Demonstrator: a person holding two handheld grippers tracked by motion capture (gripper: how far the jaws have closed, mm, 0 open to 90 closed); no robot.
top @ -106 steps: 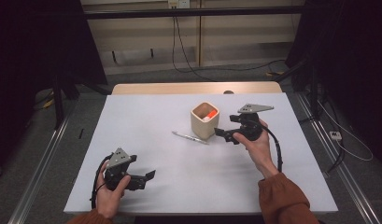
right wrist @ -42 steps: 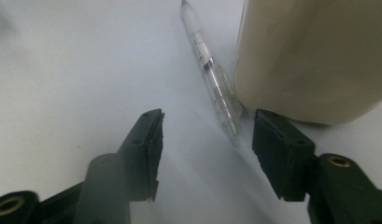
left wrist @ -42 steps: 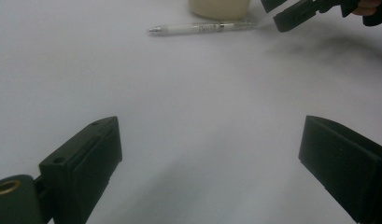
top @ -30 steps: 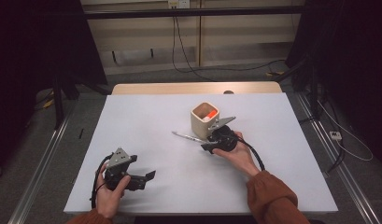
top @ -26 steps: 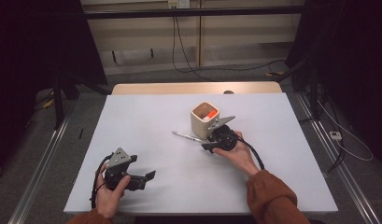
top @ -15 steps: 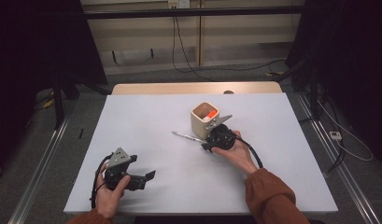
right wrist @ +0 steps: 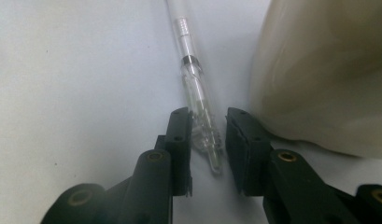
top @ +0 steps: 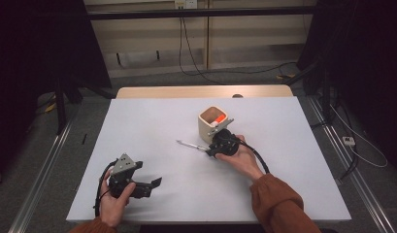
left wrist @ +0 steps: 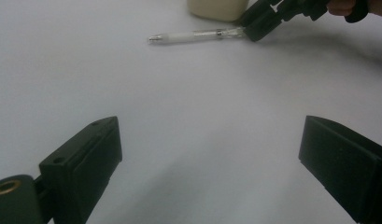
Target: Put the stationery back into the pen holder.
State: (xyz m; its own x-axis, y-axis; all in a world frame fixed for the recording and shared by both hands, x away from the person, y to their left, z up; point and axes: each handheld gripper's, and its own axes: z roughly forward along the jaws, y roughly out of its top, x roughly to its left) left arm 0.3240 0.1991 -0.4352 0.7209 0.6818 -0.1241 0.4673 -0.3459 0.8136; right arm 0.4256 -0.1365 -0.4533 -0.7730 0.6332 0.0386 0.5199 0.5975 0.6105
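I am watching my right gripper (right wrist: 208, 135), down beside the cream cup (top: 214, 123); its 2 jaws have just been closing around the clear pen (right wrist: 198, 100), so the pickup is beginning. The pen is lying flat on the white table (top: 152, 126), its near end sitting between jaws not yet pressing it. My left gripper (left wrist: 212, 154) is resting wide open.

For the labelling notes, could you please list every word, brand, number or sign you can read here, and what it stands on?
None can be read.
The pen is clear and white with a dark band; no print shows on it.
The cream cup has plain walls.
The orange item inside it is too small to tell.
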